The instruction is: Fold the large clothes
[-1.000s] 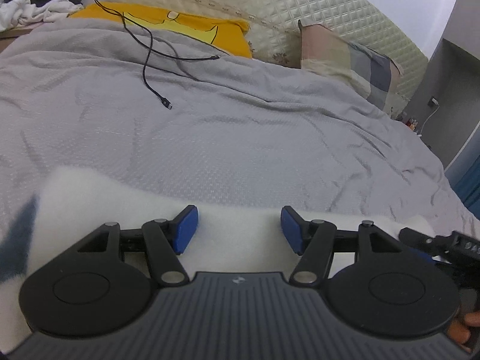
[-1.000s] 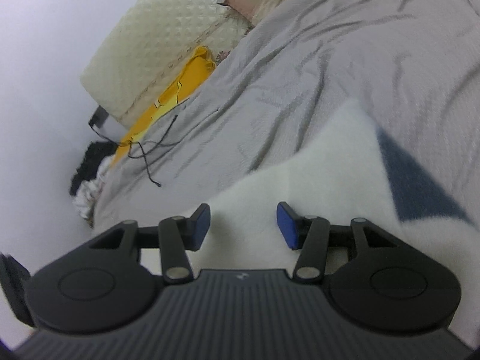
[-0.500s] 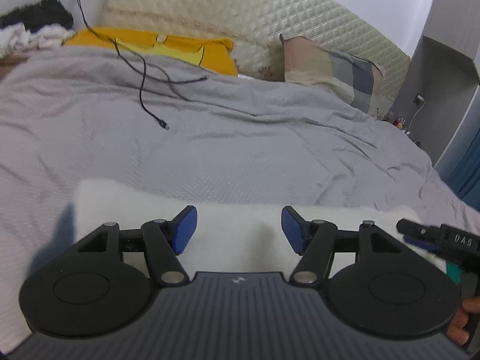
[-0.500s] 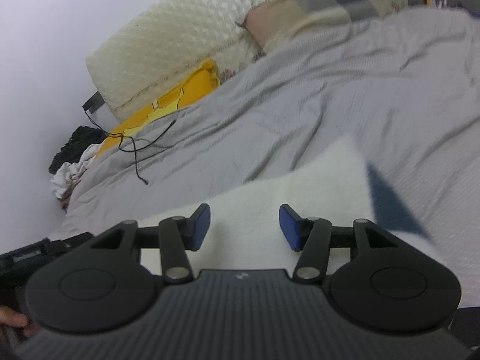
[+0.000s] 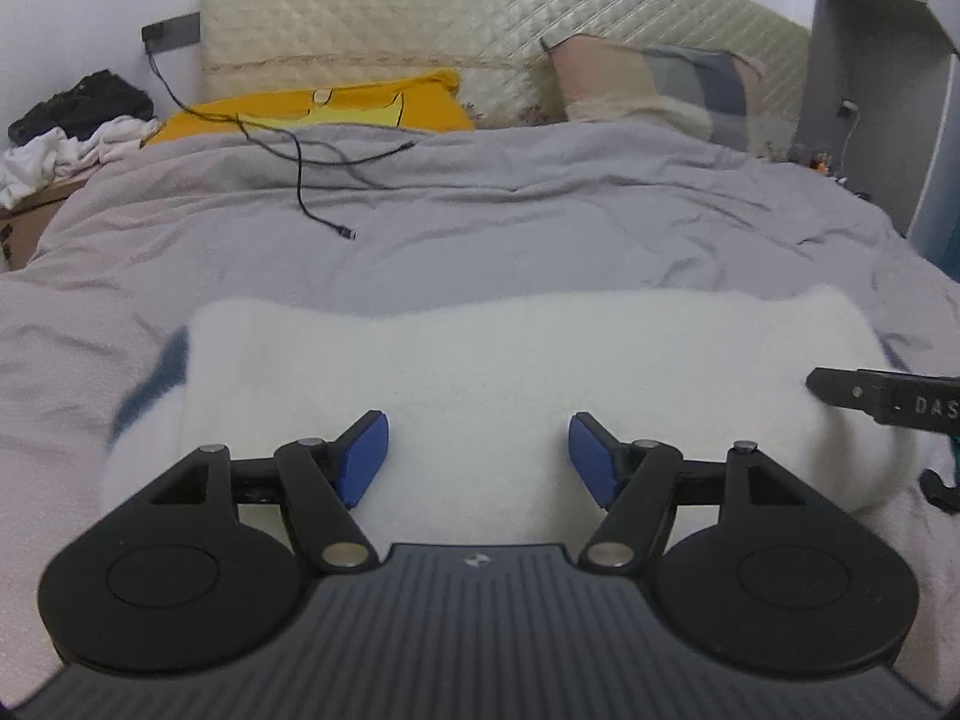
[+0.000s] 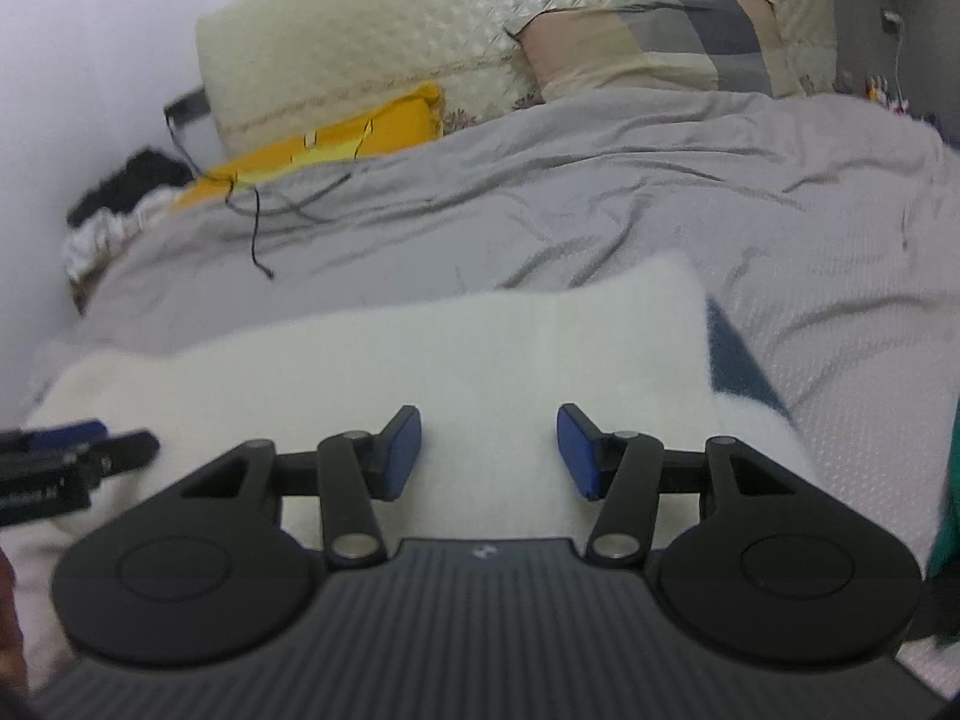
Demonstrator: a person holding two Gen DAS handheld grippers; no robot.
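A white fluffy garment (image 5: 492,360) with dark blue patches lies folded in a wide band on the grey bedspread (image 5: 480,222); it also shows in the right wrist view (image 6: 420,354). My left gripper (image 5: 478,459) is open and empty, just above the garment's near part. My right gripper (image 6: 489,450) is open and empty over the garment too. The right gripper's tip (image 5: 888,399) shows at the right edge of the left wrist view. The left gripper's tip (image 6: 72,456) shows at the left edge of the right wrist view.
A black charging cable (image 5: 300,174) trails over the bedspread at the back left. A yellow pillow (image 5: 312,108) and a checked pillow (image 5: 648,87) lean on the quilted headboard (image 5: 480,30). A pile of black and white clothes (image 5: 66,120) lies at the far left.
Both grippers have pulled back and levelled out, staying open. The garment now shows as a full wide band ahead of them, and each gripper's tip has come into the other's view.
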